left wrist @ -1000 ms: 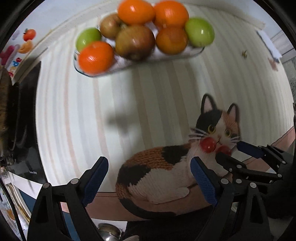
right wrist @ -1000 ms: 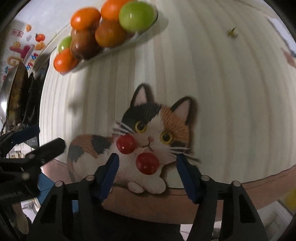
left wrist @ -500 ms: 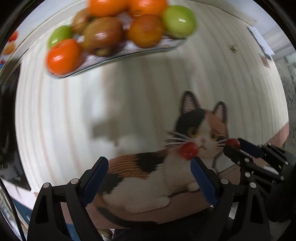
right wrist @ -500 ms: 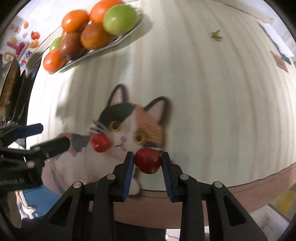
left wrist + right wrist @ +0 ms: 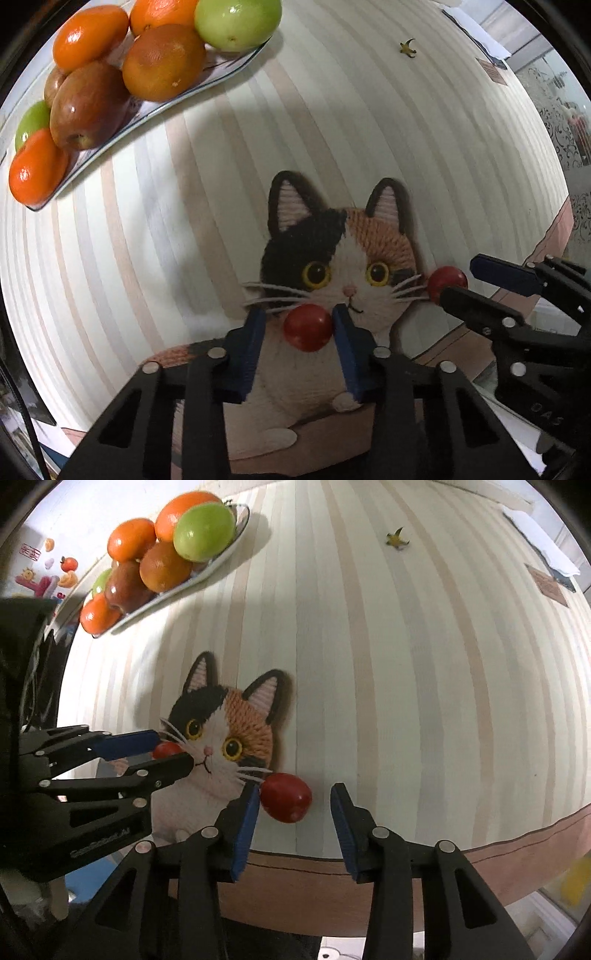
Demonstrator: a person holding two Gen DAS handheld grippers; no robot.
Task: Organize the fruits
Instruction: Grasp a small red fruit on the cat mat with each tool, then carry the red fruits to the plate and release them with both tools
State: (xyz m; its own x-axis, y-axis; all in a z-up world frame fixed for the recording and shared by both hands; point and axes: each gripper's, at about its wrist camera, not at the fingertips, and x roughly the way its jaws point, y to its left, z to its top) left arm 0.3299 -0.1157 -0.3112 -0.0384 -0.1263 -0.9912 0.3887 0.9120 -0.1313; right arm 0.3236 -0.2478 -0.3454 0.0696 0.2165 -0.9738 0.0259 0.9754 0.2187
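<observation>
On the striped table (image 5: 406, 147), atop the cat mat (image 5: 332, 240): two red tomatoes, one inside each pair of tongs. Left tongs (image 5: 298, 317) narrowed around the left tomato (image 5: 308, 326), one pad touching, a sliver of gap at the other; not yet clamped, by the look of it. Right tongs (image 5: 295, 792) wider apart, right tomato (image 5: 286, 797) leaning on the left-hand pad, clear of the other; nothing gripped. Fruit plate (image 5: 236, 70) far across the table, already heaped.

Risks, as a guess: closing off-centre and squirting a smooth round tomato sideways, off the near table edge; squeezing too hard and splitting thin skin; knocking the two tongs together, being so near; dropping onto the crowded heap and setting an orange (image 5: 162, 61) rolling.
</observation>
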